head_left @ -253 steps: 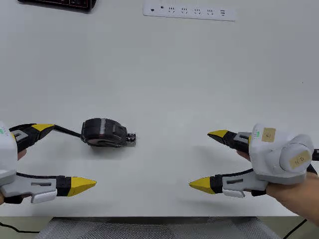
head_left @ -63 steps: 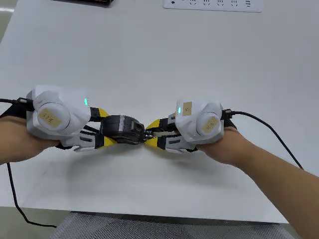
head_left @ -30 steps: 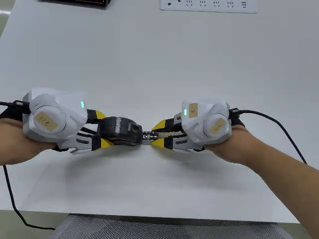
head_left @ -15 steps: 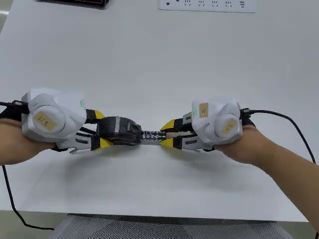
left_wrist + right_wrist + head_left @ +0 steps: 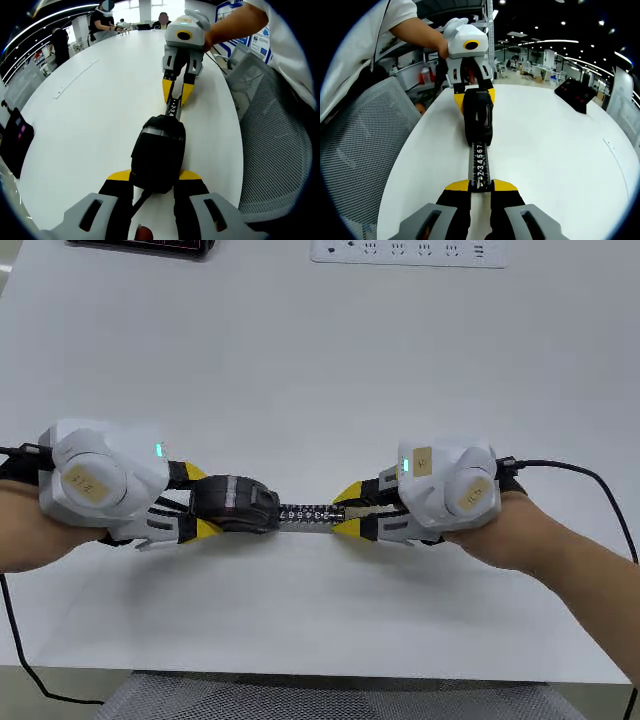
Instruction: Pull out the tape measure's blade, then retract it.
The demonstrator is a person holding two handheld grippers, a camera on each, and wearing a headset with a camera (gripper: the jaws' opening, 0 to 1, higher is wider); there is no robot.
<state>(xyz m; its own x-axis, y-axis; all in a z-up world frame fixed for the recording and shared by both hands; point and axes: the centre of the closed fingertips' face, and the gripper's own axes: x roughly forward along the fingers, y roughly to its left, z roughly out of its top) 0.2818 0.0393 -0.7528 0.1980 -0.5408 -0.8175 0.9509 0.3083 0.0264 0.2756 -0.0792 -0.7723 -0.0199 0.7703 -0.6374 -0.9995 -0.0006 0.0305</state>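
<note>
1. Your left gripper (image 5: 203, 502) is pinching the black tape measure (image 5: 235, 504) by its case, one yellow-tipped jaw on the far side and one on the near side.
2. The tape measure is low at the white table (image 5: 300, 360), left of centre and towards the near edge. You cannot tell whether it rests on the surface.
3. Your right gripper (image 5: 347, 511) has its jaws pressed together on the end of the blade (image 5: 307, 513).
4. A short stretch of blade runs rightward from the case, with printed numerals up to 7 readable.
5. The two grippers face each other, apart, with the blade spanning the gap.
6. A white power strip (image 5: 407, 252) lies at the far edge, and a dark device (image 5: 140, 246) at the far left.
</note>
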